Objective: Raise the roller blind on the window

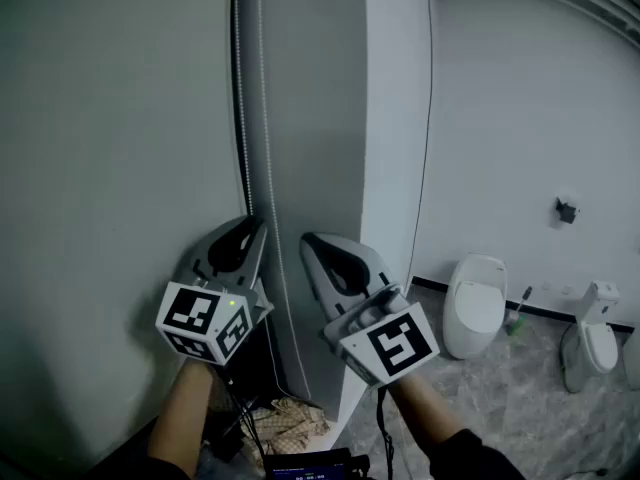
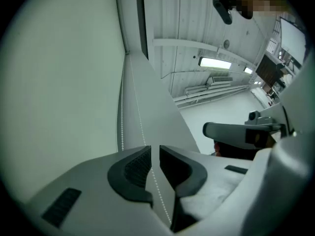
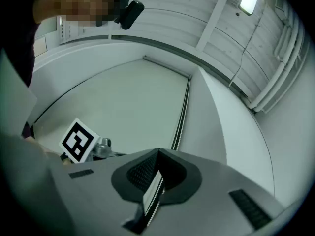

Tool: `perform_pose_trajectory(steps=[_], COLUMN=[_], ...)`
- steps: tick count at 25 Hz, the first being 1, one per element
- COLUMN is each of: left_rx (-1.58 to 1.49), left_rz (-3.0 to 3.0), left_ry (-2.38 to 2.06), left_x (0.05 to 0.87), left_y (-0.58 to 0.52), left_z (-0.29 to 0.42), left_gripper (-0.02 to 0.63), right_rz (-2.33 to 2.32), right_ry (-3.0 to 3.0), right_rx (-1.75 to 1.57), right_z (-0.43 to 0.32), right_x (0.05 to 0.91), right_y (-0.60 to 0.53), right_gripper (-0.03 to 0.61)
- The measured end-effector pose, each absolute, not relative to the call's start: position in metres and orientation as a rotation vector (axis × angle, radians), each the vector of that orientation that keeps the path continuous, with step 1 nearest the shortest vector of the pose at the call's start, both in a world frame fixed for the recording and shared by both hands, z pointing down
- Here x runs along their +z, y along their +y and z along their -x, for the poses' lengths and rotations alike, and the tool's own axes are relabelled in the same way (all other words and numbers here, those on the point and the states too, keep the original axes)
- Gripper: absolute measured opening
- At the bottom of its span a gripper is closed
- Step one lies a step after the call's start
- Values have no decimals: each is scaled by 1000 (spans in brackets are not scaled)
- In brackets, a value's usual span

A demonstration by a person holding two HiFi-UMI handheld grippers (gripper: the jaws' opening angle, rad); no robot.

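Observation:
The pale roller blind (image 1: 110,148) fills the left of the head view, and its bead chain (image 1: 262,118) hangs along its right edge. My left gripper (image 1: 250,226) points up at the chain, with my right gripper (image 1: 312,243) beside it, slightly lower. In the left gripper view, the left gripper (image 2: 155,154) is closed to a thin slit and one chain (image 2: 135,97) strand runs through it, beside the blind (image 2: 59,73). The right gripper (image 3: 157,156) is shut on the chain (image 3: 182,117), which comes out below the pads.
A white wall pillar (image 1: 395,118) stands just right of the chain. Two white toilet fixtures (image 1: 475,303) (image 1: 590,343) and a brush (image 1: 520,313) stand on the marble floor at right. Black cables and a crumpled cloth (image 1: 285,418) lie by the wall below my hands.

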State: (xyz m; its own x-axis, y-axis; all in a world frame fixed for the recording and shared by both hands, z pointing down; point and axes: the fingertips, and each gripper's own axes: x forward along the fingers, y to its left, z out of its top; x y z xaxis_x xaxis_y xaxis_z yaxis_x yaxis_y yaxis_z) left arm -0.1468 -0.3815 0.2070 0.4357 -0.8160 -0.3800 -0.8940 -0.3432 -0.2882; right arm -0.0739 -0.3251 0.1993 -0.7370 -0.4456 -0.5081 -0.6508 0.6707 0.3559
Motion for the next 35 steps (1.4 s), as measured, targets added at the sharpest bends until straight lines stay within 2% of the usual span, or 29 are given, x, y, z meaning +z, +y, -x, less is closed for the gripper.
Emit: perform_pose_trajectory(steps=[6,8,9,15,18,20,21,25,27,29,31,35], left_rx=[287,305,306,341,331,331,334,296,380,428,371,219], left_rz=[2296,2344,2351,2269,2274,2285,2286,2245,2256,2265,2218,2227], left_ry=[1479,1470,1468,1522,1553,1559,1547,1423,1309,1226,1212,1222], left_x=[196,183,174,113,108,112,113,101,83,66,62,125], left_y=[-430,-441,-445,-456,-465,-465,-461,-426,-396,-381,-386,-366], left_z=[150,147,147,159,166,169,168,147,135,137,146,123], left_gripper=[32,119,130,132,132,119,23,18,18,17,17,15], right_rz=[880,896,901,928,904,863,853,776,735,660,550,431], right_ry=[2494,2488,2484,2456,2436,2423,2424,2410,2413,2449,2473,2484], right_rx=[790,792,802,862,839,787,759,642,559,455,378,373], right_z=[71,68,67,64,64,63,62,53,49,64,89,103], right_x=[212,212,210,195,195,194,191,129,85,47,14,-9], right_y=[-332,-332,-331,-323,-322,-319,-319,-326,-337,-359,-377,-339], right_gripper=[8,8,8,8,8,8,9,9,16,82,115,118])
